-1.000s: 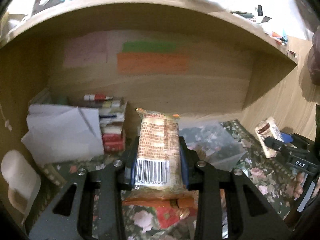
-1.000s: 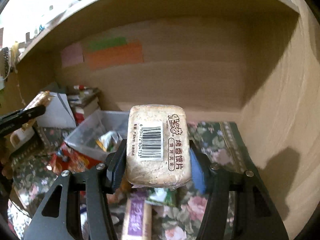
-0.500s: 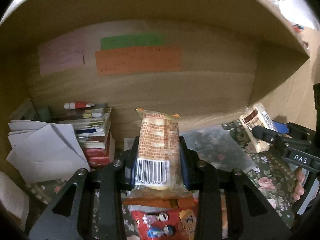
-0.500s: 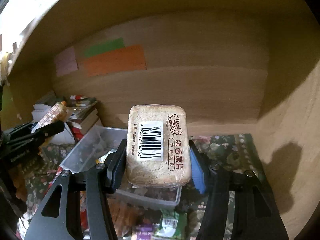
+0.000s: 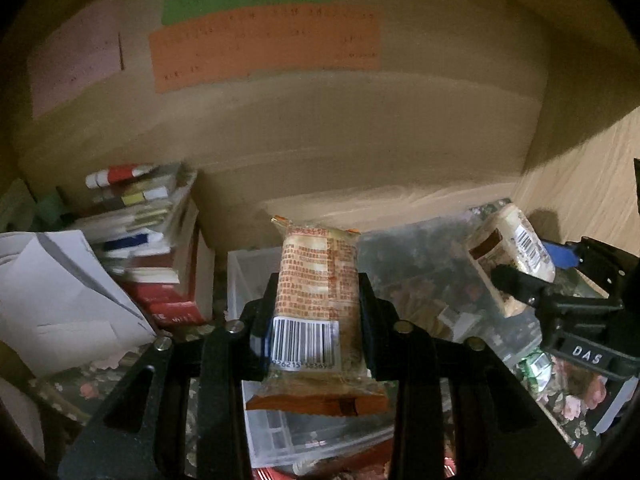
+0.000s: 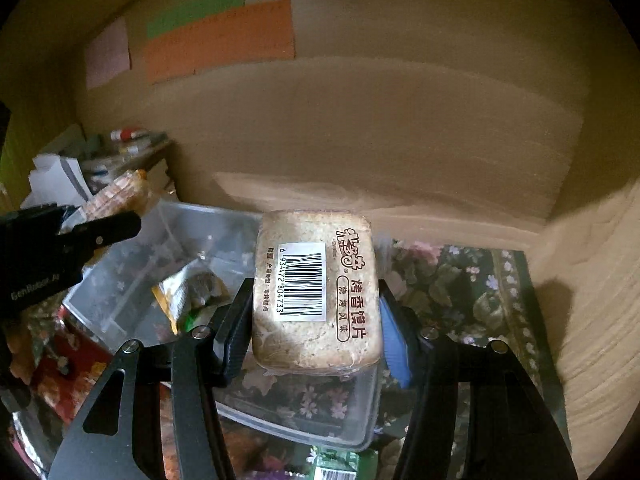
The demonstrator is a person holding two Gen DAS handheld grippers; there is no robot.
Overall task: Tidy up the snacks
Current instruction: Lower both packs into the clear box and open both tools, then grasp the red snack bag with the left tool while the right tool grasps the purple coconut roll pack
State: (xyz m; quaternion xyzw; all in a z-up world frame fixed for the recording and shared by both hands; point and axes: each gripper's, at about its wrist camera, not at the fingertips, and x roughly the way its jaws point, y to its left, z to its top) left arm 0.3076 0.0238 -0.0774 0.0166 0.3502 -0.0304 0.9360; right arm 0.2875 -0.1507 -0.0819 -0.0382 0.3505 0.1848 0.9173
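Both grippers have come forward since the earlier frames, and now we hold them above the clear plastic bin [image 6: 120,280]. At the far left we see white papers [image 5: 56,292] and a pile of books [image 5: 156,248] against the wooden back wall. Our left gripper [image 5: 316,312] has its fingers pressed on the orange biscuit packet [image 5: 316,276], which stands upright with the barcode toward the camera, over the near left part of the bin. Further right, our right gripper [image 6: 316,312] has its fingers closed on the toasted bun packet [image 6: 316,292], above the right side of the bin. Inside the bin lies a yellow-edged snack bag [image 6: 192,292]. The flowered cloth [image 6: 472,292] covers the surface to the right.
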